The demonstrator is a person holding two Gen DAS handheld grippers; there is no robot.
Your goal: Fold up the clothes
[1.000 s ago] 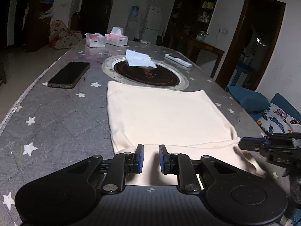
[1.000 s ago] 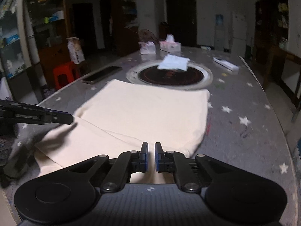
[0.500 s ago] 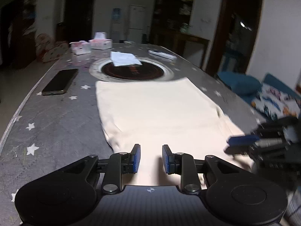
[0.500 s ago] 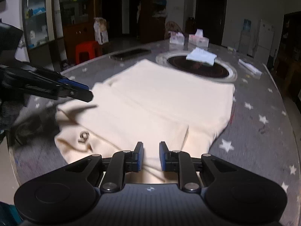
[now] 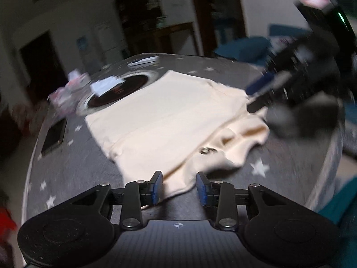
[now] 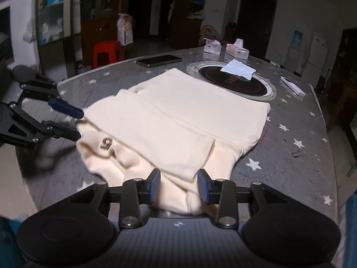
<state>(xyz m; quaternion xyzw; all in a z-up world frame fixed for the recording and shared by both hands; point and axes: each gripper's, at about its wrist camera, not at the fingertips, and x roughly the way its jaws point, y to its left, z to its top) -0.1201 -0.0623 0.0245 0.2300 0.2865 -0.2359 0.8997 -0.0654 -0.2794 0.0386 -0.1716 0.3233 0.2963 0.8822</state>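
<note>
A cream garment [image 6: 189,116] lies on the grey star-patterned table [image 6: 290,156], its near part folded over, with a small dark logo [image 6: 106,143] showing. My right gripper [image 6: 178,185] is open, its jaws on either side of the garment's near bunched edge. My left gripper [image 5: 178,188] is open over the garment's [image 5: 160,120] near corner; the view is blurred. It also shows at the left of the right wrist view [image 6: 67,122], open beside the garment's left edge. The right gripper [image 5: 267,96] appears blurred at the garment's far right.
A round inset hotplate [image 6: 234,82] with a white cloth [image 6: 237,71] on it sits beyond the garment. A phone [image 6: 158,60], two tissue boxes [image 6: 236,50] and a white remote [image 6: 292,86] lie farther back. A red stool [image 6: 108,52] stands off the table's left.
Both grippers have opened wider and let go of the cloth. The garment's near part now lies folded over. The left gripper swung round fast, tilting its view.
</note>
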